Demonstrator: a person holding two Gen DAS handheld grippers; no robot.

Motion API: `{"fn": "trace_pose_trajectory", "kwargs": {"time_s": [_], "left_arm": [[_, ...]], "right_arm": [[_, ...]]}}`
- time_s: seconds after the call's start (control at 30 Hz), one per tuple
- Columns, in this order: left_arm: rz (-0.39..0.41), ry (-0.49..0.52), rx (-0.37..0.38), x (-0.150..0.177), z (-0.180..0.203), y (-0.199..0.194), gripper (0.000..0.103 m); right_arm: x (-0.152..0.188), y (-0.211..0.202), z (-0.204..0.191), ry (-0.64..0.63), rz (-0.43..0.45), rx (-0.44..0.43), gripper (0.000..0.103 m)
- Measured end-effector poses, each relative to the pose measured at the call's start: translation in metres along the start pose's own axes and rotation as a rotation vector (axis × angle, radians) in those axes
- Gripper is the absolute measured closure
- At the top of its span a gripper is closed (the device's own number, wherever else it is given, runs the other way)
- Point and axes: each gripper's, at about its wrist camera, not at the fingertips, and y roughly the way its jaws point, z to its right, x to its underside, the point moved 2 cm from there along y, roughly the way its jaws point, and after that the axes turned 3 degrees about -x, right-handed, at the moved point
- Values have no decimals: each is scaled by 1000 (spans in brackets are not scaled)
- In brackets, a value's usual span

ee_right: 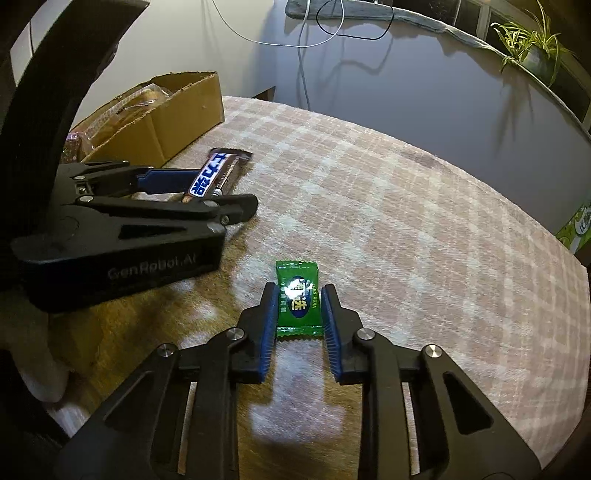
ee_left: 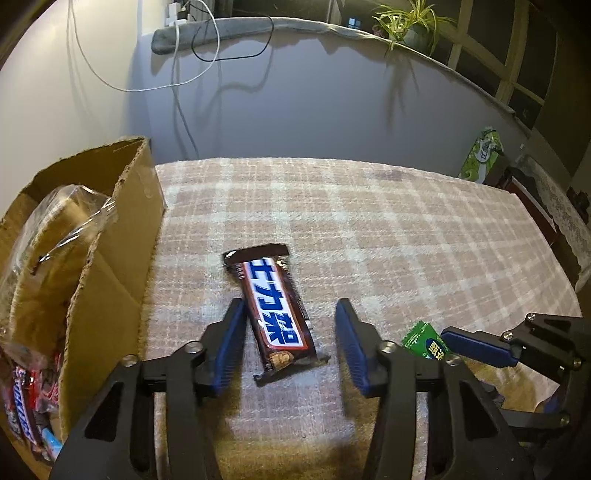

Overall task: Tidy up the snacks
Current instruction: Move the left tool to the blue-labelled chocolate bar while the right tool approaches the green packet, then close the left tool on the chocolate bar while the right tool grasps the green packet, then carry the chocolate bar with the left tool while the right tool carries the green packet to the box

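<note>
A brown chocolate bar (ee_left: 275, 314) with a white and blue label lies on the checked tablecloth (ee_left: 388, 236). My left gripper (ee_left: 290, 308) is open, its blue pads on either side of the bar, the left pad touching its edge. The bar also shows in the right wrist view (ee_right: 214, 175). A small green candy packet (ee_right: 298, 299) lies flat between the pads of my right gripper (ee_right: 298, 291), which has closed to the packet's sides. The packet shows in the left wrist view (ee_left: 424, 339) beside the right gripper's blue pad (ee_left: 476, 345).
A cardboard box (ee_left: 110, 258) at the table's left holds bagged bread and several wrapped bars; it also shows in the right wrist view (ee_right: 177, 110). A green tissue pack (ee_left: 480, 155) stands past the far right edge. Cables (ee_left: 192, 77) and a potted plant (ee_left: 413, 26) lie behind.
</note>
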Motion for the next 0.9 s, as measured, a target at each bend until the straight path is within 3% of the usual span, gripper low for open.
{"fn": "trace_pose_trajectory", "kwargs": {"time_s": [0.1,0.27,0.53,0.9], "left_arm": [[3,16,-6,-1,2,1,69],[5,65,-32,-4,13,4,77],[10,86,-16,-4,16,3,77],[31,91,21,-3,20,-10,77]], "right_arm": [[0,0,0,-7,1,-11,78],[0,0,0,-22,4,-22,79],[3,-4,6,22,21,-58,82],[9,-8,8,38,26,-42,82]]}}
